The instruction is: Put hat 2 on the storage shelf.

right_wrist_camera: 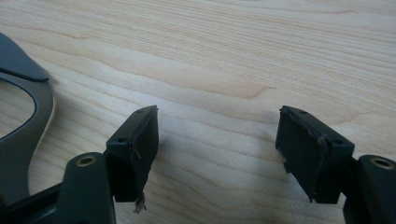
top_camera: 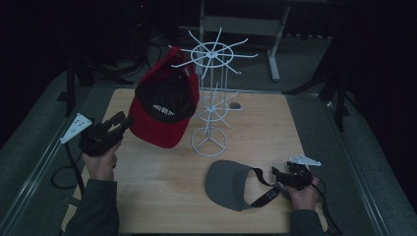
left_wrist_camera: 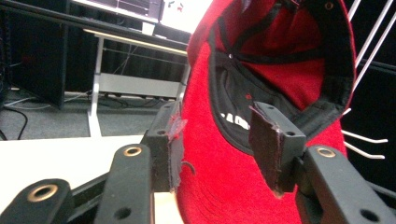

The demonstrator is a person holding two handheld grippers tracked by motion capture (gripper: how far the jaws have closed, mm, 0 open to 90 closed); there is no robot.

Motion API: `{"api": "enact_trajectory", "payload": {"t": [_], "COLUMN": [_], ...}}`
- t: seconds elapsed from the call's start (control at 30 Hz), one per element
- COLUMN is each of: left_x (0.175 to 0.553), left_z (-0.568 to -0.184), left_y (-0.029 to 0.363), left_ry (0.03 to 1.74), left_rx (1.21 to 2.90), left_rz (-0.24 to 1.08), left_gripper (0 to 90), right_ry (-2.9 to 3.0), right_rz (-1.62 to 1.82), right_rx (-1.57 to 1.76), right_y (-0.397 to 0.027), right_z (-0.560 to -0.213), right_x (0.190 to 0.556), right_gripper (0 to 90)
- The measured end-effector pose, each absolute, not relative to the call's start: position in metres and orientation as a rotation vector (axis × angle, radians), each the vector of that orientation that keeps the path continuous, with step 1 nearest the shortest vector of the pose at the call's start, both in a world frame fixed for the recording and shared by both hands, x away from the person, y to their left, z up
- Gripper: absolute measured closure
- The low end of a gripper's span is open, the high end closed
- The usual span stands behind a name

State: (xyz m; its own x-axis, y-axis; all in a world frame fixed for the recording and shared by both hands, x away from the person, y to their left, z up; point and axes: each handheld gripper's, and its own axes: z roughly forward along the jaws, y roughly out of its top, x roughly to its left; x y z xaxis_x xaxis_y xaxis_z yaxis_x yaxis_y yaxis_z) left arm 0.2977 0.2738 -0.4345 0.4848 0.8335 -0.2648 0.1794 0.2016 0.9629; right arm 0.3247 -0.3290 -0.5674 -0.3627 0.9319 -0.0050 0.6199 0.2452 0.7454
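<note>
A red cap [top_camera: 164, 105] with a black lining hangs on a white wire rack [top_camera: 210, 98], its brim pointing down and to the left. My left gripper [top_camera: 122, 121] is at the brim's left edge and stands open. In the left gripper view the red cap's [left_wrist_camera: 219, 196] brim runs up between the two spread jaws of the left gripper [left_wrist_camera: 219, 135]; the pads do not press on it. A grey visor [top_camera: 228, 184] lies flat on the table at the front. My right gripper [top_camera: 290, 176] rests just right of its black strap, open. The right gripper [right_wrist_camera: 217, 135] has nothing between its jaws.
The wooden table [top_camera: 255, 132] holds the rack's round base [top_camera: 209, 142] near its middle. White rack prongs [left_wrist_camera: 369, 51] stick out beside the cap. A curved edge of the grey visor [right_wrist_camera: 18, 135] lies left of the right gripper's jaws. Dark floor and desk frames lie beyond the table.
</note>
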Motion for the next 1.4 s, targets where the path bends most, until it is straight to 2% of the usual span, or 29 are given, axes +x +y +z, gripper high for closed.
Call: {"api": "enact_trajectory", "payload": {"t": [0.23, 0.47, 0.57, 0.93, 1.3, 1.4], "left_x": [0.291, 0.284, 0.282, 0.277, 0.279, 0.28], "left_z": [-0.441, -0.454, -0.459, -0.471, -0.478, -0.479], "left_y": [0.281, 0.288, 0.289, 0.293, 0.285, 0.283], "left_ry": [1.012, 1.049, 1.065, 1.119, 1.122, 1.123], "left_rx": [1.329, 1.332, 1.337, 1.33, 1.337, 1.344], "left_rz": [0.564, 0.566, 0.569, 0.588, 0.566, 0.567], "left_gripper": [53.0, 52.8, 52.8, 52.7, 52.2, 52.2], "right_ry": [2.076, 2.087, 2.099, 2.193, 2.299, 2.324], "right_rz": [0.92, 0.973, 0.997, 1.031, 0.978, 0.911], "right_rx": [1.416, 1.479, 1.48, 1.42, 1.411, 1.421], "right_y": [-0.329, -0.335, -0.335, -0.324, -0.317, -0.317], "right_z": [-0.567, -0.553, -0.544, -0.526, -0.532, -0.539], "right_x": [0.323, 0.315, 0.307, 0.278, 0.261, 0.259], "right_gripper": [30.1, 49.6, 52.6, 51.0, 46.3, 47.7]}}
